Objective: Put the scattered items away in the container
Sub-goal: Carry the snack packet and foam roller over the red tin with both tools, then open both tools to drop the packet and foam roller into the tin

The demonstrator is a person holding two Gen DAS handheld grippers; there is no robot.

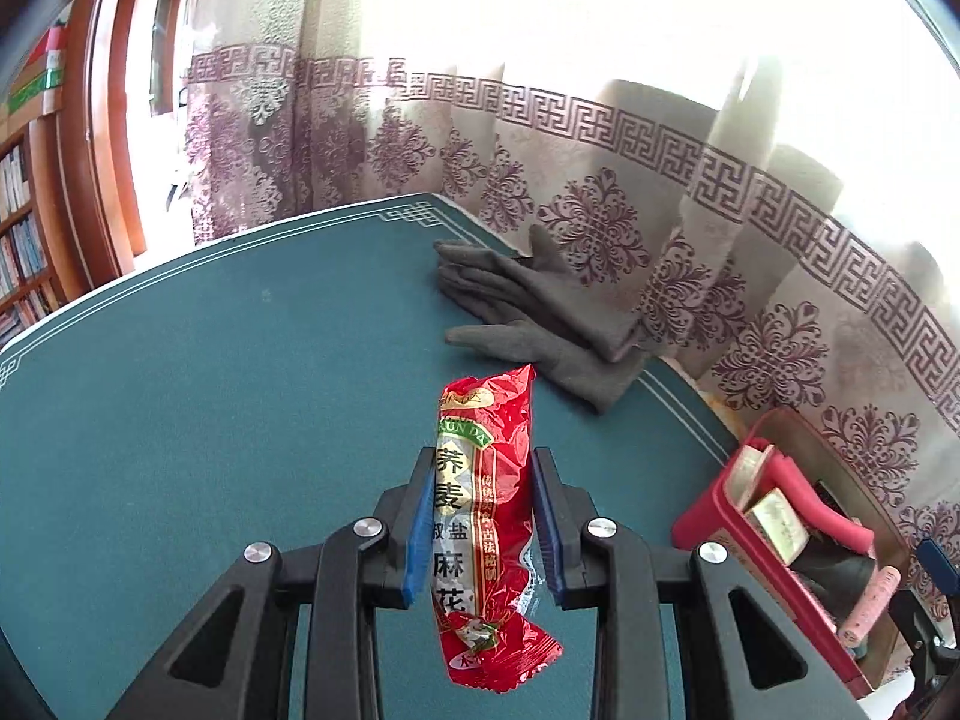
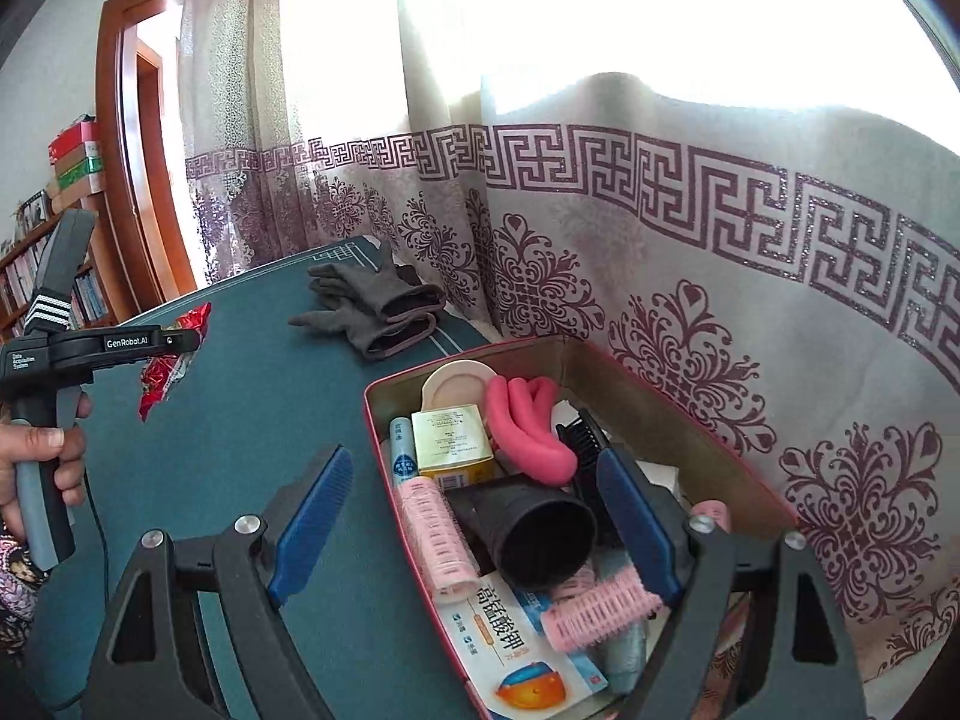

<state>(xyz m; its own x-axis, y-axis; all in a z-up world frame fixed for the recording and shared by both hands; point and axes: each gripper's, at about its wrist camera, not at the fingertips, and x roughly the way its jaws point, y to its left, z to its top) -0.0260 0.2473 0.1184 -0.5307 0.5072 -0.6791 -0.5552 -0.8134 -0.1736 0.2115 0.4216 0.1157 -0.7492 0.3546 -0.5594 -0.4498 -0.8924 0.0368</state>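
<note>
My left gripper (image 1: 485,528) is shut on a red snack packet (image 1: 486,516) and holds it above the green table (image 1: 210,390). The packet also shows in the right wrist view (image 2: 171,360), beside the left gripper (image 2: 180,342). A pair of grey gloves (image 1: 540,312) lies at the table's far edge, also in the right wrist view (image 2: 372,312). The red box (image 2: 570,354) stands at the table's right side, full of items: pink curlers, a pink foam roller, a black cup, small boxes. My right gripper (image 2: 474,528) is open and empty over the box's near end.
A patterned curtain (image 2: 720,240) hangs close behind the table and box. A wooden door frame (image 2: 120,150) and bookshelves (image 1: 24,240) stand at the left. The red box (image 1: 732,516) appears at the right in the left wrist view.
</note>
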